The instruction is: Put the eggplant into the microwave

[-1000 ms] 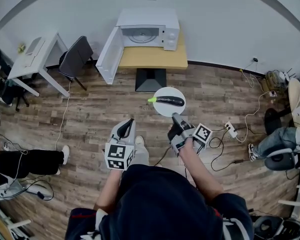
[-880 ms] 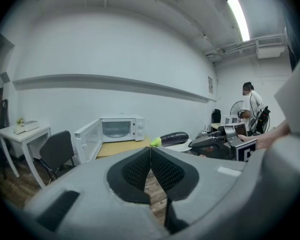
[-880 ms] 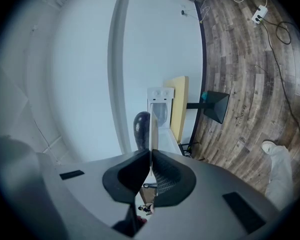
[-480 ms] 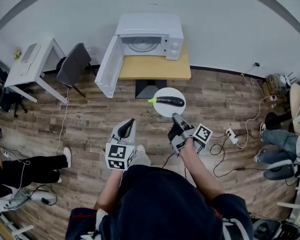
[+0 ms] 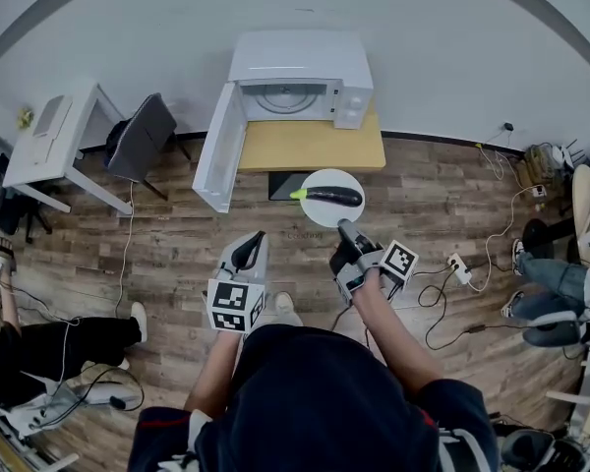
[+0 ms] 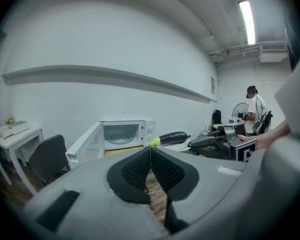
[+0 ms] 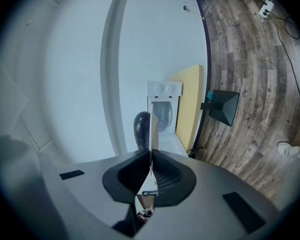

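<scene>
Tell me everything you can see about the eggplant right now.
The eggplant is long, slim and glossy, dark purple almost black, with a bright green stem end pointing to the person's left. It lies on its side across a round white plate, touching only that. The right gripper is clamped on the plate's near rim, holding it short of the open microwave.

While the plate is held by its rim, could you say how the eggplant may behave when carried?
The eggplant lies loose on the plate, round and glossy, so it may roll if tilted. The right gripper pinches only the rim, so the plate probably tends to dip.
</scene>
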Available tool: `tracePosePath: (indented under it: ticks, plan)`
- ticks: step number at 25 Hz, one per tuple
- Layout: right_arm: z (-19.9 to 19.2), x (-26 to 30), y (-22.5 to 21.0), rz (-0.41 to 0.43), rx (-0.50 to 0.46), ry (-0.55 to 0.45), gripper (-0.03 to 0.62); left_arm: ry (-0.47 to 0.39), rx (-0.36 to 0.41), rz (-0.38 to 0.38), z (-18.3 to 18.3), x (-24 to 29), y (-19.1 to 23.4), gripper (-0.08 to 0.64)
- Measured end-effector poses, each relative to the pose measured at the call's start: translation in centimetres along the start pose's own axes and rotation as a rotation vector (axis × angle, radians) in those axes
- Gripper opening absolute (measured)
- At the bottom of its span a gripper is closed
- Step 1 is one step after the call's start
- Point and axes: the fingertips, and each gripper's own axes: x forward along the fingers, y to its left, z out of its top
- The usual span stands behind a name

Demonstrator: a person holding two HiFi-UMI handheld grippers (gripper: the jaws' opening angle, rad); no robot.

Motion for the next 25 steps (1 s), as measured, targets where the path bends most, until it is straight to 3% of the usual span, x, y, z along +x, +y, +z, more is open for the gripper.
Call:
tracePosePath:
  ticks: [16,25]
  plan:
    - [-0.5,9.8,0.5,-0.018,-0.01,-0.021,0.021,-0.002,-0.014,-0.038,0.7,4.8,9.0,0.017]
    - [-0.5,11.5,0.7,-0.018,-0.013,-0.019,0.021,-0.015,-0.019,-0.041,1.0,5.6,10.2,0.017]
